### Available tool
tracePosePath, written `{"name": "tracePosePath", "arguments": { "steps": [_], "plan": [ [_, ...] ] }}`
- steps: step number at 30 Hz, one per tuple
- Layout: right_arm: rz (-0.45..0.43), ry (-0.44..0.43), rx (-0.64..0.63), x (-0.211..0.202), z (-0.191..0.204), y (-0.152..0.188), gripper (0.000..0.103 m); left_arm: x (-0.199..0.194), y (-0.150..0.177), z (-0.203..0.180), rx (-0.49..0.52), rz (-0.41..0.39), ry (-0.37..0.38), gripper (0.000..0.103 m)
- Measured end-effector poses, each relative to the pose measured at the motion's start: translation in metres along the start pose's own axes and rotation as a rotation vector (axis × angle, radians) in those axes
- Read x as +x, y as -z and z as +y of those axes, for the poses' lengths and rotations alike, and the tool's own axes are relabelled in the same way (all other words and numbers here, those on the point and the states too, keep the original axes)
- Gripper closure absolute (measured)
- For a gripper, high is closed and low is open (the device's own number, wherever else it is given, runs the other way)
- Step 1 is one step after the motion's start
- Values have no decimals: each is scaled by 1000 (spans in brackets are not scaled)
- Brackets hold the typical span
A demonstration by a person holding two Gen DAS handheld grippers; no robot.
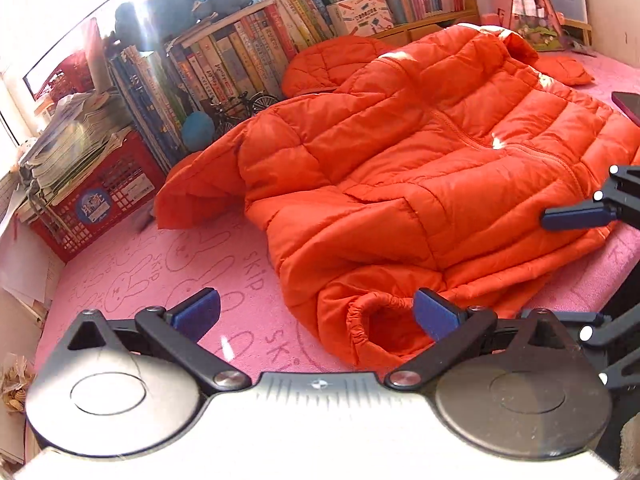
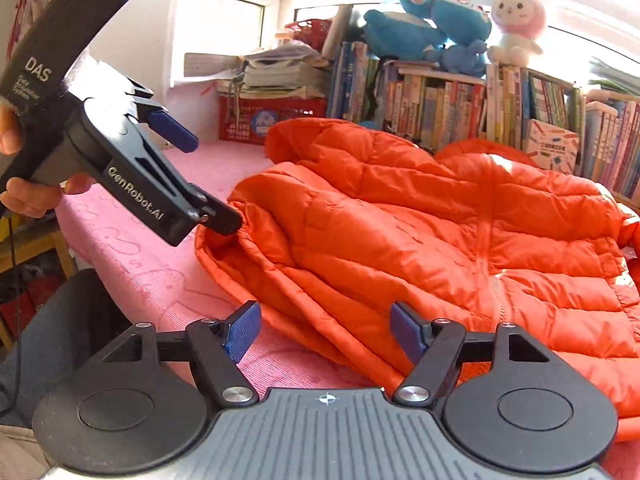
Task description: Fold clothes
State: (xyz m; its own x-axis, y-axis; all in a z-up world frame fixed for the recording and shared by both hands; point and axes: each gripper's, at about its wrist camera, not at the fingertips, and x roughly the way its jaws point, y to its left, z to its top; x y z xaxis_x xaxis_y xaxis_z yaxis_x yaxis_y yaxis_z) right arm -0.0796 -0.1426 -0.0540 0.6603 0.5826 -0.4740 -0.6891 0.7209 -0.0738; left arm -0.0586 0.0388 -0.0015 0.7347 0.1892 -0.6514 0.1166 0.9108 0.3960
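An orange puffer jacket (image 1: 420,152) lies spread over a pink rabbit-print mat (image 1: 152,276), front side up with its zip closed. One sleeve is folded toward me, and its elastic cuff (image 1: 372,320) lies just inside the right finger of my left gripper (image 1: 316,312), which is open; neither pad presses the cloth. A blue pad (image 1: 576,216) of my right gripper rests over the jacket's near hem. In the right wrist view my right gripper (image 2: 326,330) is open with the jacket's hem (image 2: 336,320) between its fingers. My left gripper (image 2: 200,176), held by a hand, has its lower fingertip against the sleeve.
Rows of books (image 1: 248,52) line the far edge. A red crate (image 1: 100,196) stacked with papers stands at the far left. A model bicycle (image 1: 240,110) and a blue ball (image 1: 198,130) sit by the books. Plush toys (image 2: 432,28) top the shelf. A dark phone (image 1: 628,106) lies at right.
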Motion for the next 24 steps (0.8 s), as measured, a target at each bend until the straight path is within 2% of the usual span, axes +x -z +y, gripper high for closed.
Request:
{"name": "tracePosePath", "arguments": {
  "steps": [3, 5, 7, 10, 14, 17, 21, 24],
  "plan": [
    [4, 77, -6, -8, -7, 11, 30, 18, 3, -22, 72, 61, -61, 0],
    [1, 103, -17, -7, -6, 13, 30, 29, 5, -28, 89, 77, -132, 0],
    [-8, 112, -22, -2, -5, 12, 30, 37, 2, -25, 56, 97, -203, 0],
    [-22, 122, -30, 6, -1, 8, 29, 44, -7, 0, -68, 141, -317, 0],
    [-39, 104, -53, 14, 10, 4, 28, 41, -2, 38, -276, 181, -305, 0],
    [-65, 35, -63, 20, 23, -3, 25, 35, 3, 57, -376, 188, -302, 0],
    [-92, -13, -122, 31, 44, -7, 25, 25, 7, 76, -502, 181, -322, 0],
    [-103, 57, -149, 35, 48, -8, 26, 19, 14, 84, -567, 169, -356, 0]
  ]
}}
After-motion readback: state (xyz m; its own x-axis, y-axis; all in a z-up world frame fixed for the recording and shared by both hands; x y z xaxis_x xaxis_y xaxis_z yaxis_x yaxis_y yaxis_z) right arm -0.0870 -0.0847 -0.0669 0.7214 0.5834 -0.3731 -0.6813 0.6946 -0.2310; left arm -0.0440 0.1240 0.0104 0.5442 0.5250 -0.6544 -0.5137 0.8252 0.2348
